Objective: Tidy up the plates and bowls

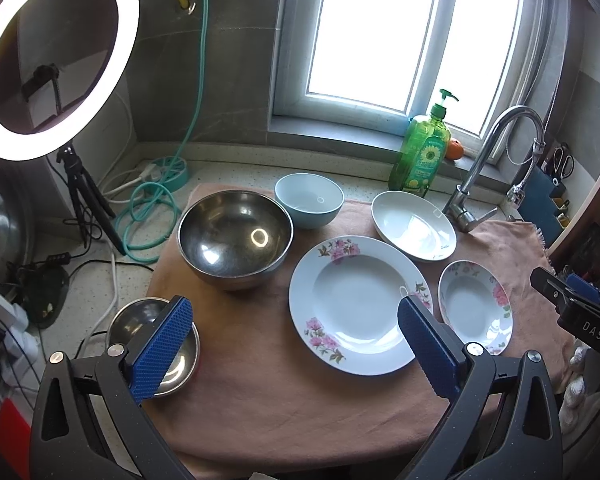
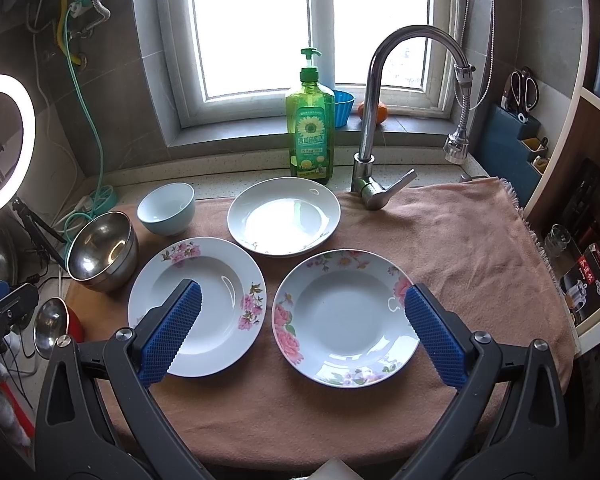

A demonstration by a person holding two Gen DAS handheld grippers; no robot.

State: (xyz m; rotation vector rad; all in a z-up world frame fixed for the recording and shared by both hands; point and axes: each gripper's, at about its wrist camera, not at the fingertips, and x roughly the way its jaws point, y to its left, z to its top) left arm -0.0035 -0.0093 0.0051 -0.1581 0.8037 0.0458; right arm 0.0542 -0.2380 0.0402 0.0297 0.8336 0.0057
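Observation:
On a pink towel (image 1: 268,392) (image 2: 452,248) lie three plates: a large floral plate (image 1: 352,304) (image 2: 216,280), a smaller floral plate (image 1: 472,304) (image 2: 344,316) and a plain white plate (image 1: 414,224) (image 2: 284,216). A big steel bowl (image 1: 236,236) (image 2: 100,250) and a pale blue bowl (image 1: 309,200) (image 2: 166,208) stand at the back left. A small steel bowl (image 1: 180,356) (image 2: 50,326) sits at the towel's left edge. My left gripper (image 1: 296,344) hovers open above the towel's front. My right gripper (image 2: 302,334) is open over the smaller floral plate.
A tap (image 1: 484,168) (image 2: 374,120) and a green soap bottle (image 1: 420,152) (image 2: 310,120) stand behind the plates under the window. A ring light on a tripod (image 1: 60,60) (image 2: 4,140), hoses and cables crowd the left counter. Shelves (image 2: 580,240) rise at the right.

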